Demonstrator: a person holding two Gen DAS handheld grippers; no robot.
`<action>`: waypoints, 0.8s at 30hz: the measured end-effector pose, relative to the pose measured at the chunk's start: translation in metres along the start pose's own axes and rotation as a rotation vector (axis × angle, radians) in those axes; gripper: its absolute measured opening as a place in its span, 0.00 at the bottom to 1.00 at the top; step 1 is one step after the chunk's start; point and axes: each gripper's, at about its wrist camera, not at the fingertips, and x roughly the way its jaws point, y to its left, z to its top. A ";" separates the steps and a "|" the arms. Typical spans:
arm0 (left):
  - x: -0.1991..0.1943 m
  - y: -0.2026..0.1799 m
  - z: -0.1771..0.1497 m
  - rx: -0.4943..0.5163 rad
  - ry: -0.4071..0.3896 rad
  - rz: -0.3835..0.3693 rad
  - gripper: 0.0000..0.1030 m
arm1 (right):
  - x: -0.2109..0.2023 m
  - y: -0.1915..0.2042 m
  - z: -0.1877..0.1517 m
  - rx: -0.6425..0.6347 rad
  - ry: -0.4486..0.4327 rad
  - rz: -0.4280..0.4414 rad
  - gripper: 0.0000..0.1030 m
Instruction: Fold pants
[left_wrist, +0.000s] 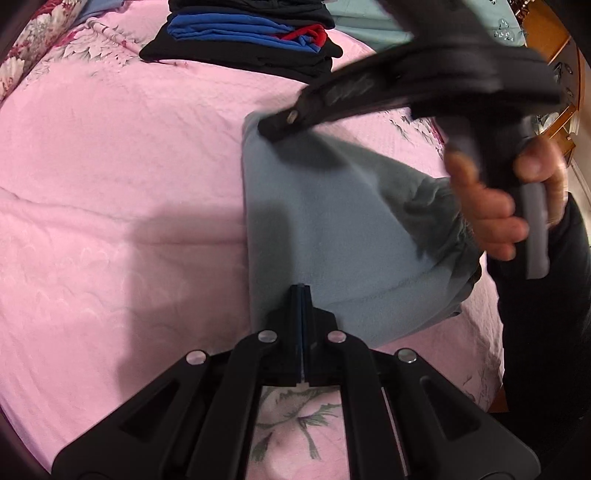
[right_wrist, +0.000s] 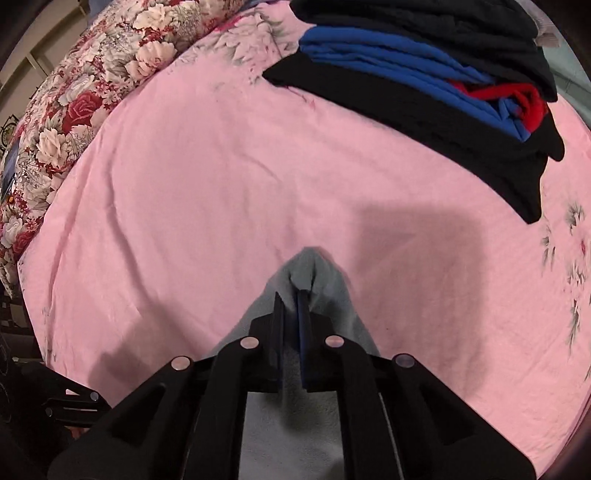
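The grey-blue pants (left_wrist: 332, 229) lay partly folded on the right side of the pink floral bedsheet (left_wrist: 122, 155), well apart from the far stack of folded black, blue and red clothes (left_wrist: 251, 33). The left gripper (left_wrist: 302, 295) was clenched on the near edge of the pants. The right gripper (right_wrist: 291, 299), held in the person's right hand (left_wrist: 491, 206), pinched a raised far corner of the pants between nearly closed fingers (right_wrist: 304, 321).
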 end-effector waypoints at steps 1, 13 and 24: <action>0.001 -0.001 0.000 0.007 0.000 0.009 0.03 | -0.001 -0.001 0.000 0.006 0.002 0.005 0.08; -0.024 0.002 -0.001 -0.003 -0.024 0.036 0.59 | -0.123 0.002 -0.073 0.148 -0.255 -0.162 0.86; -0.059 0.025 0.014 -0.085 -0.100 0.053 0.77 | -0.149 -0.040 -0.237 0.547 -0.329 -0.193 0.86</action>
